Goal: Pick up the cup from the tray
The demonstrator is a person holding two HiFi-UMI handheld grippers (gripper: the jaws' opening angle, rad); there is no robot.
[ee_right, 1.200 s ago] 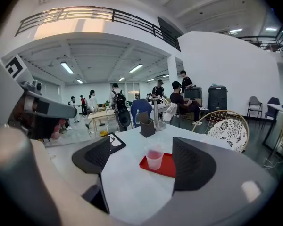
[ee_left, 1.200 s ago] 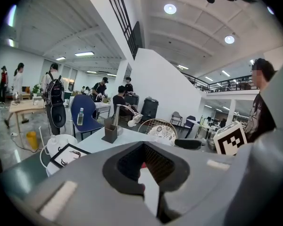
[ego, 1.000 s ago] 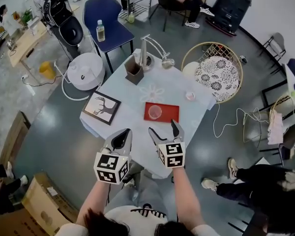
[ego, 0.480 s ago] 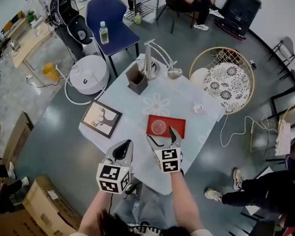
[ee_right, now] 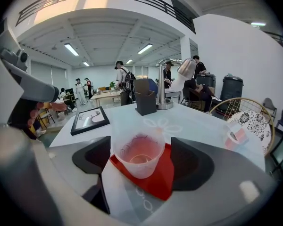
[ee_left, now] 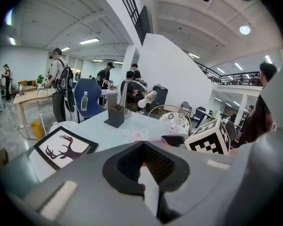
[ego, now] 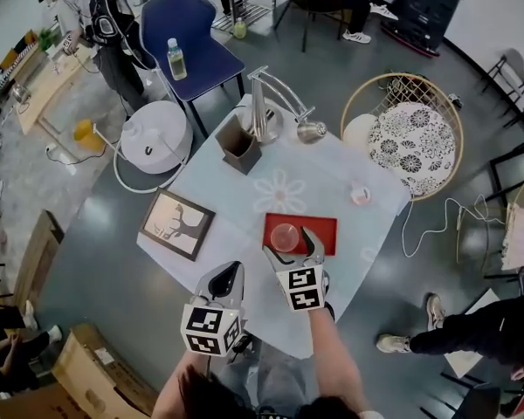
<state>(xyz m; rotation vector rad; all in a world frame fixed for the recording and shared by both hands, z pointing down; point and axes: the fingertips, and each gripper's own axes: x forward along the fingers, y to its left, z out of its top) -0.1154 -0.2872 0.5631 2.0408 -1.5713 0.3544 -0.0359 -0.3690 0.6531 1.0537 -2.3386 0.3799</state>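
Head view. I hold the right gripper point(ego: 288, 241) over the near edge of the white table point(ego: 332, 177). Its jaws are spread wide, one on each side of the cup point(ego: 286, 234). The cup stands upright on the left part of the red tray point(ego: 321, 232), which lies flat near the table's front edge.

Right gripper view. The cup point(ee_right: 139, 153) is clear plastic and shows the red of the tray point(ee_right: 162, 175) through its wall. It sits midway between the two dark jaw pads of the right gripper point(ee_right: 141, 163). I see a gap between the cup and each pad, so the jaws are around it but have no hold on it.

Left gripper view. I keep the left gripper point(ee_left: 144, 163) low at the table's near corner, beside the right one, well apart from the tray. Its jaws are drawn together with nothing between them. The head view shows the same: the left gripper point(ego: 224, 279) ends in one closed point.

Other items. A framed deer picture point(ego: 176, 224) lies left of the tray. A dark box point(ego: 241, 144) and a metal lamp point(ego: 266, 107) stand at the far side.
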